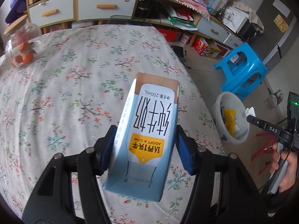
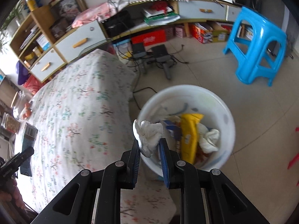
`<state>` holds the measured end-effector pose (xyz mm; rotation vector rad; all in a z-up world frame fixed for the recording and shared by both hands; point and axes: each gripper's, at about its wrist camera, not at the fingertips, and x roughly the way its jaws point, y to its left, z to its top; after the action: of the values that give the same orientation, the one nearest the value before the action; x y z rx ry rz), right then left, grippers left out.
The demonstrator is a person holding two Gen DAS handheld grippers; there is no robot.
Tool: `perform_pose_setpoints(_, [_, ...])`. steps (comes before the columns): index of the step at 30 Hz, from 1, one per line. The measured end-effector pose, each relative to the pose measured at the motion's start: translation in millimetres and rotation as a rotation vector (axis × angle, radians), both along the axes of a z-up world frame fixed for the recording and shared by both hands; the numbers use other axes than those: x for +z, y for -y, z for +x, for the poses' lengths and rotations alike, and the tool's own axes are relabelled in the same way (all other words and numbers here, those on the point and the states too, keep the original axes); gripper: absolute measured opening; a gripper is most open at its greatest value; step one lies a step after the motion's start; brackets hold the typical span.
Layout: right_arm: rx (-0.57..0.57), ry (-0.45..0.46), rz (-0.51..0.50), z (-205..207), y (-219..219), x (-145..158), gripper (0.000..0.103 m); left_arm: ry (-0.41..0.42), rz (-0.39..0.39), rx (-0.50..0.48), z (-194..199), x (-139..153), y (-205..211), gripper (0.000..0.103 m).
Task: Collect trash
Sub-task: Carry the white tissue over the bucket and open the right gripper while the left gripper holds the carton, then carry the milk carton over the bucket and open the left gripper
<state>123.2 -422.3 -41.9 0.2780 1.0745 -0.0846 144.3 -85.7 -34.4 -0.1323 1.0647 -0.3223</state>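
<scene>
My left gripper (image 1: 144, 132) is shut on a light blue 200 mL milk carton (image 1: 147, 130) and holds it above the floral tablecloth (image 1: 65, 85). My right gripper (image 2: 149, 142) is shut on a crumpled white tissue (image 2: 149, 136) and holds it over the near rim of a white trash bin (image 2: 214, 100) on the floor beside the table. The bin holds a yellow packet (image 2: 189, 132), white tissues and other wrappers. In the left wrist view the bin (image 1: 224, 100) stands right of the table, with the right gripper (image 1: 250, 116) and tissue (image 1: 249, 111) over it.
A glass jar of small oranges (image 1: 23, 50) stands at the table's far left. A blue plastic stool (image 2: 257, 46) stands on the tiled floor beyond the bin. Cabinets, boxes and cables line the wall. In the right wrist view the left gripper holds the carton (image 2: 28, 140) over the table's left side.
</scene>
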Motion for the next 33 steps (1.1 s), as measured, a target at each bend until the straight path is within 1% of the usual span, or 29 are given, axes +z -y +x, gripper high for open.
perform_pose_setpoints(4, [-0.019, -0.025, 0.016, -4, 16, -9, 0.021, -0.004, 0.014, -0.04, 3, -6, 22, 0.062])
perform_pose_setpoints(9, [-0.039, -0.03, 0.035, -7, 30, -10, 0.022, -0.006, 0.027, -0.075, 2, -12, 48, 0.062])
perform_pose_setpoints(13, [-0.06, -0.034, 0.045, -8, 39, -10, 0.025, -0.004, 0.03, -0.112, 0, -16, 68, 0.062])
perform_pose_setpoints(14, [-0.062, -0.049, 0.052, -7, 42, -12, 0.028, -0.003, 0.032, -0.124, 0, -17, 72, 0.062])
perform_pose_setpoints(15, [-0.07, -0.063, 0.059, -7, 47, -15, 0.036, -0.003, 0.031, -0.132, -1, -17, 77, 0.062])
perform_pose_setpoints(16, [-0.085, -0.072, 0.067, -8, 51, -16, 0.048, -0.005, 0.027, -0.139, -1, -17, 82, 0.062])
perform_pose_setpoints(17, [-0.103, -0.069, 0.08, -10, 56, -16, 0.056, -0.006, 0.026, -0.148, -1, -17, 87, 0.062])
perform_pose_setpoints(18, [-0.118, -0.06, 0.092, -12, 60, -16, 0.069, -0.004, 0.028, -0.16, 0, -17, 93, 0.062])
perform_pose_setpoints(19, [-0.13, -0.048, 0.105, -15, 65, -14, 0.071, 0.002, 0.036, -0.173, 1, -16, 101, 0.062])
perform_pose_setpoints(23, [-0.162, -0.029, 0.129, -25, 81, -9, 0.071, 0.009, 0.045, -0.22, 3, -15, 127, 0.062])
perform_pose_setpoints(26, [-0.177, -0.026, 0.122, -33, 87, -7, 0.071, 0.0, 0.038, -0.253, 6, -17, 149, 0.062])
perform_pose_setpoints(33, [-0.228, -0.019, 0.101, -48, 108, -3, 0.071, 0.002, 0.073, -0.349, 11, -22, 207, 0.062])
